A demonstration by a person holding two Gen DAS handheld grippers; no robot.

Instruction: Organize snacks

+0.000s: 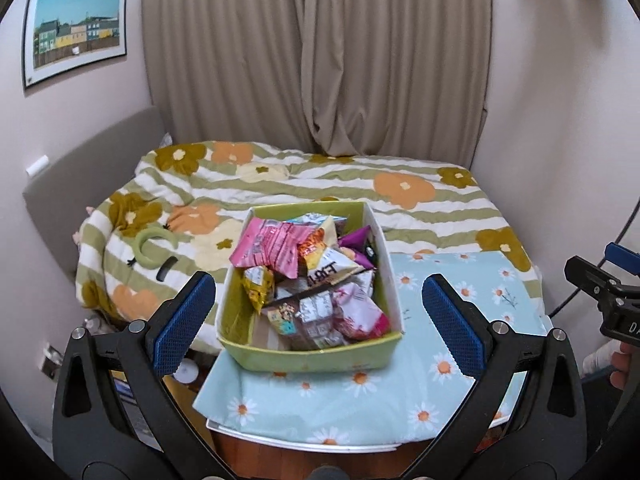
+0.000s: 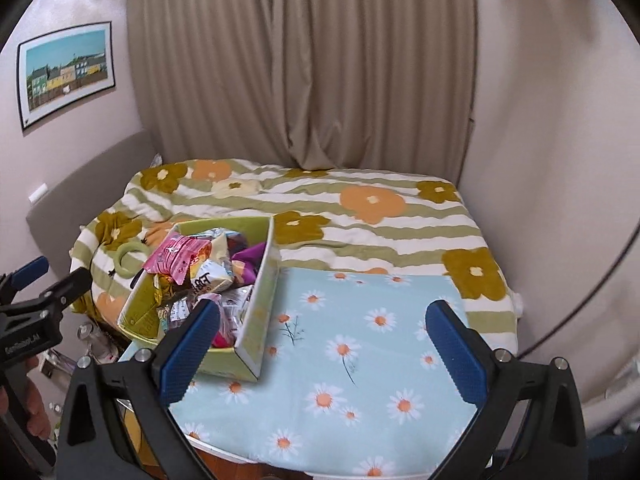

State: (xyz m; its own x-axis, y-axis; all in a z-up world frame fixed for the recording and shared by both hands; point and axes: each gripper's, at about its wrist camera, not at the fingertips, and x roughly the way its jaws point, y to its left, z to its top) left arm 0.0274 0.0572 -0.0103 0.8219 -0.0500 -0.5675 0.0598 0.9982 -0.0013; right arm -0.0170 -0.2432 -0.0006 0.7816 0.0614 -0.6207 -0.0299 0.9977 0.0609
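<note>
A green box packed with several snack packets, a pink packet on top, stands on the left part of a table covered by a light-blue daisy cloth. My left gripper is open, held back from the box with its blue pads spread wider than the box. My right gripper is open over the bare cloth to the right of the box, its left pad in front of the box's near corner. Nothing is between either pair of fingers.
Behind the table lies a bed with a green-striped flowered blanket, beige curtains behind it. A green ring-shaped item lies on the blanket left of the box. Bottles and clutter sit below the table's left edge.
</note>
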